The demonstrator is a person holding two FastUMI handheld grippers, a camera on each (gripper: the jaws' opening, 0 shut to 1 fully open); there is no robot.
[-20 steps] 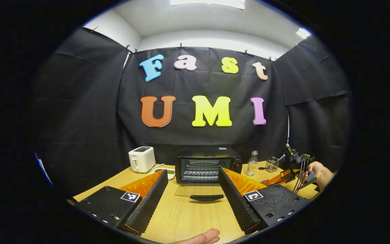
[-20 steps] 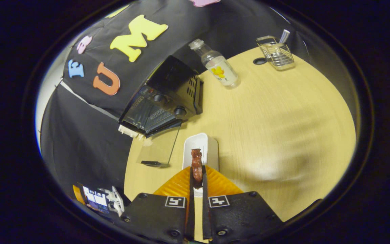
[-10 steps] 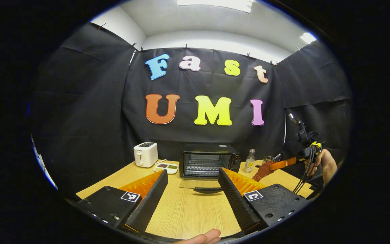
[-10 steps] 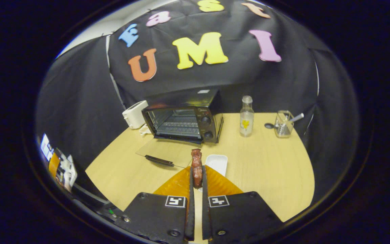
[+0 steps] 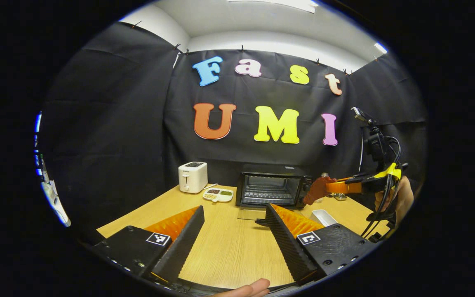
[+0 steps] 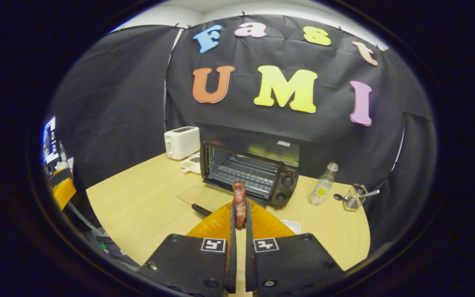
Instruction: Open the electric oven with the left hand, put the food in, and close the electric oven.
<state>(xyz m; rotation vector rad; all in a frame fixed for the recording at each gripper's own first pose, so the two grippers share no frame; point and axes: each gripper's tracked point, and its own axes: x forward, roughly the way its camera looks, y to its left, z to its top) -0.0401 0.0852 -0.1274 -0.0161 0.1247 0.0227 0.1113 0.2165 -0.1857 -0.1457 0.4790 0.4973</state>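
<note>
Now, in the left gripper view, the left gripper (image 5: 233, 231) hangs wide and empty over the table (image 5: 229, 255), well back from the oven (image 5: 272, 189). The oven stands at the far side with its door (image 5: 250, 213) dropped flat onto the table, so the opening step looks done. At the right of this view the right gripper (image 5: 324, 187) holds the food (image 5: 316, 190), a reddish-brown piece, in the air near the oven's right front corner. A hand (image 5: 400, 198) grips its handle. A toaster (image 5: 193, 176) and a small snack dish (image 5: 218, 194) sit left of the oven, and a white tray (image 5: 323, 216) lies on the table to its right.

In the right gripper view, the right gripper (image 6: 239, 214) is pinched narrow on the food (image 6: 239, 202), which stands upright between the fingers and points toward the open oven (image 6: 250, 173) and its rack (image 6: 243, 175). The step in hand is carrying the food in; the next move likely calls for going forward over the lowered door (image 6: 204, 196) and setting the piece on the rack before letting go. The door and its handle (image 6: 202, 209) lie in the path, so the gripper should pass above them. A bottle (image 6: 322, 189) and a wire holder (image 6: 355, 197) stand to the right, apart from the route.
</note>
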